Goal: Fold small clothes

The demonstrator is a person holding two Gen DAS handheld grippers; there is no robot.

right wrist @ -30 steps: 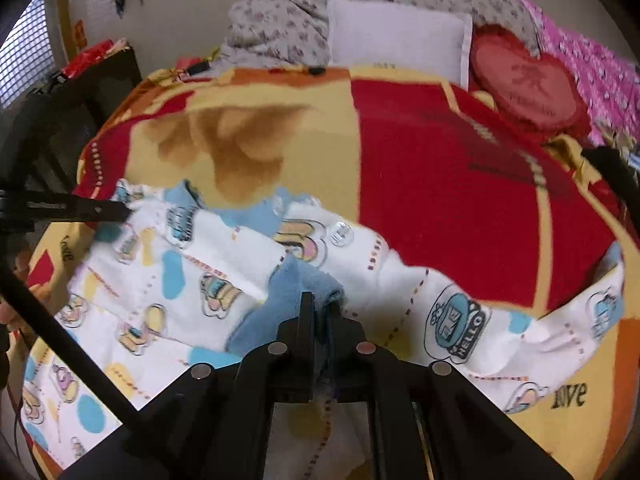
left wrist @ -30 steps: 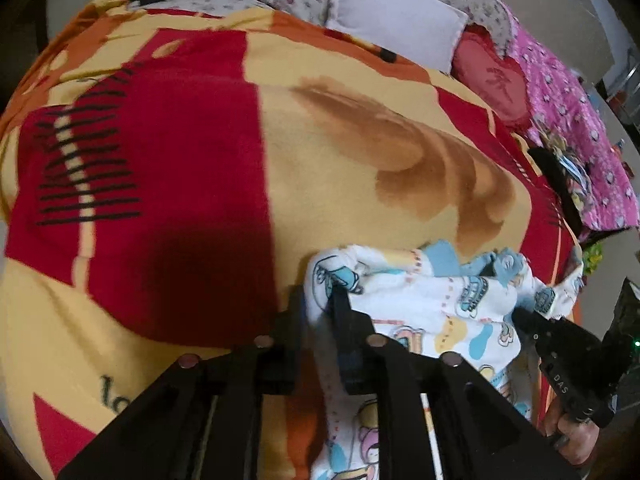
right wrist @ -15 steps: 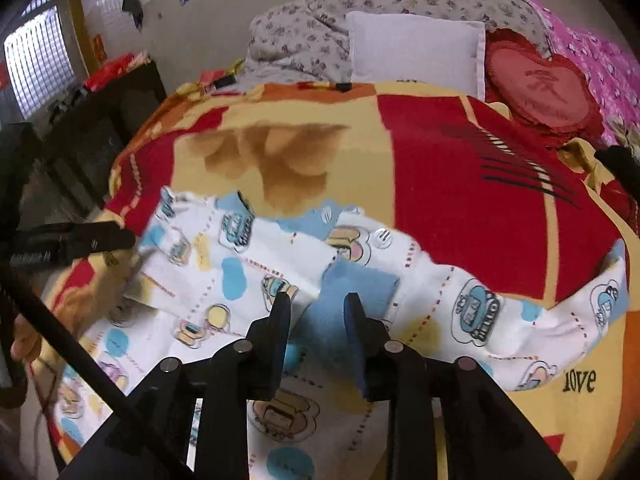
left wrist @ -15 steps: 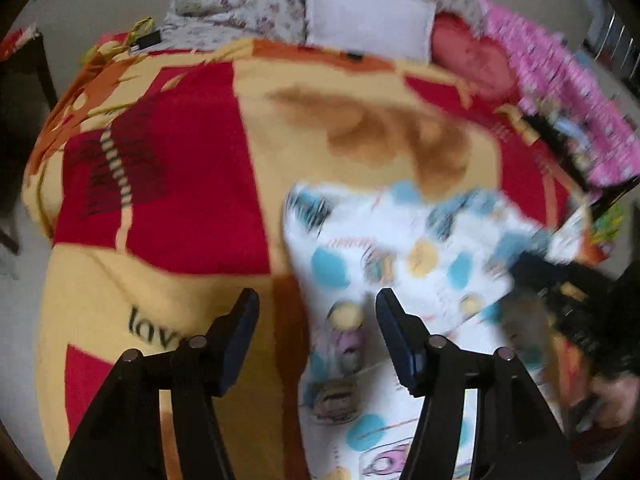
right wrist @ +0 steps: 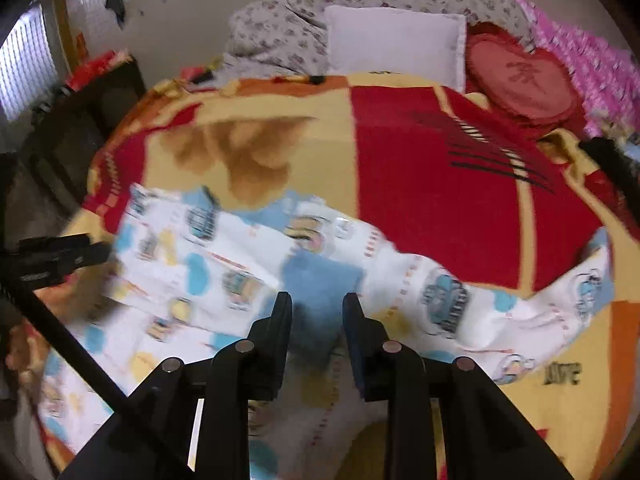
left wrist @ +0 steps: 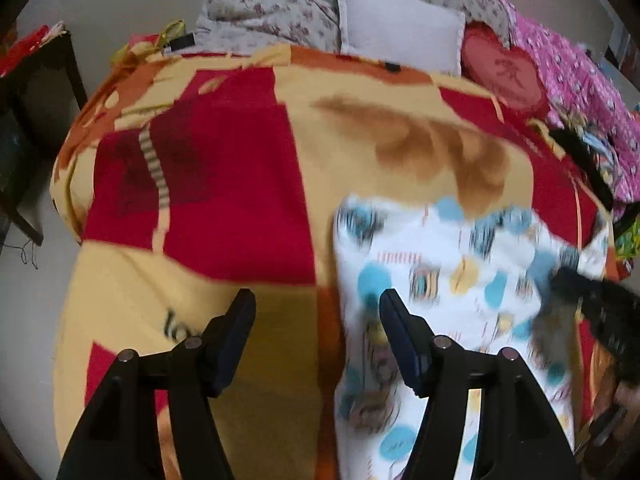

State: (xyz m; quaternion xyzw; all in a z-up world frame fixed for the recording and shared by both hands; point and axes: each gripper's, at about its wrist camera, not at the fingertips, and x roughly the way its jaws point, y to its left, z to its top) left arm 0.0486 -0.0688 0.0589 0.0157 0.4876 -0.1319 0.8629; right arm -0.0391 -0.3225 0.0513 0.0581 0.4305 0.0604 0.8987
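A small white garment (left wrist: 448, 280) with blue and yellow cartoon prints lies spread on the red and yellow blanket (left wrist: 224, 184). My left gripper (left wrist: 316, 300) is open and empty, above the garment's left edge. In the right wrist view the garment (right wrist: 224, 264) shows a blue patch (right wrist: 320, 276) in its middle and a sleeve (right wrist: 560, 304) stretched to the right. My right gripper (right wrist: 317, 300) is open and empty just above the blue patch. Each gripper shows in the other's view, at the right edge (left wrist: 600, 312) and the left edge (right wrist: 52, 256).
A white pillow (left wrist: 396, 36), a floral quilt (left wrist: 272, 12) and a red heart cushion (left wrist: 508, 68) lie at the bed's head. Pink bedding (left wrist: 580, 92) lies on the right. A dark table (left wrist: 28, 92) stands left of the bed.
Both grippers have opened and let go of the garment. It has dropped flat onto the blanket. Both grippers have pulled back and up.
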